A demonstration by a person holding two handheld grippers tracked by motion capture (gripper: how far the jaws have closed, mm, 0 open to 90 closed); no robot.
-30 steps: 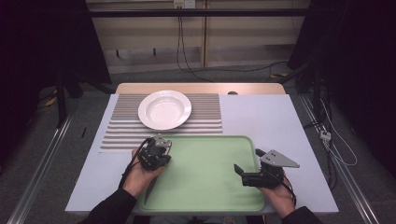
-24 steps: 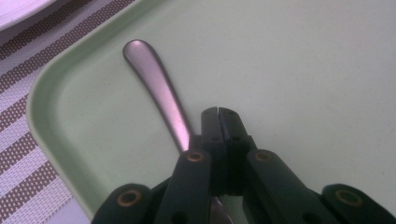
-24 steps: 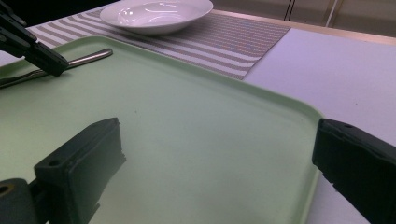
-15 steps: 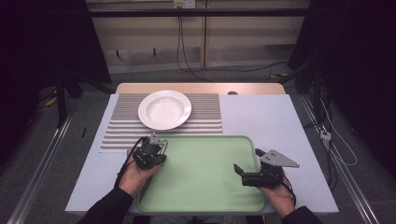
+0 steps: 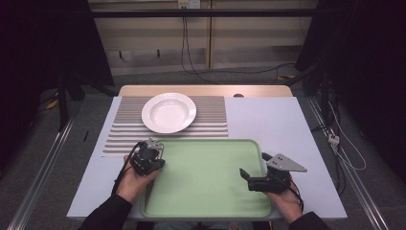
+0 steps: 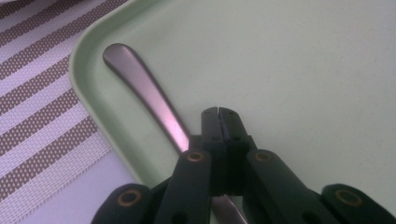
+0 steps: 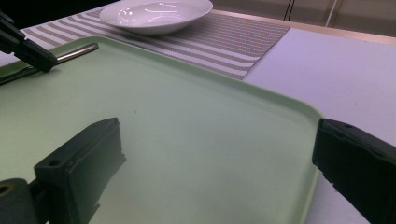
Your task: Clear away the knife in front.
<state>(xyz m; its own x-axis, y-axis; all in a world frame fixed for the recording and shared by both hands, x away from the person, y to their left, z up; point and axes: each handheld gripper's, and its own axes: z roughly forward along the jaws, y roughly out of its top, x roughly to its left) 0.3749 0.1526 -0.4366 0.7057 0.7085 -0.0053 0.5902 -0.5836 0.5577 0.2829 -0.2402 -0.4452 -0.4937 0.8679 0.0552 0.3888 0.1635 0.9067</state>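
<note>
The left gripper [image 5: 154, 152] sat at the tray's [image 5: 210, 211] ten o'clock corner, jaws pressed tight together, tips meeting with no gap in the left gripper view. A metal utensil handle [image 6: 144, 93] ran beneath those jaws and out toward eleven o'clock, its rounded end lying just inside the tray's raised rim [image 6: 93, 107]. Whether the jaws actually pinched the handle or merely lay over it, I could not tell; the metal passed under the black linkage and reappeared as a sliver at six o'clock.

Over at the tray's four o'clock, the right gripper [image 5: 249, 176] hovered with jaws spread wide, nothing between them. In the right gripper view its two black jaws [image 7: 205, 182] framed bare green tray floor, one at eight o'clock, the other at four o'clock reaching past the tray's edge.

Around them: a white bowl [image 5: 168, 111] rested at twelve o'clock from the tray, on a striped placemat [image 5: 210, 120], well apart from both grippers. The mat's near edge ran just beside the tray's far rim. From the right gripper view the handle [image 7: 77, 50] lay at ten o'clock, the left gripper's tips [image 7: 28, 49] over it, the bowl [image 7: 156, 14] beyond. The tray's middle lay open between the two grippers.
</note>
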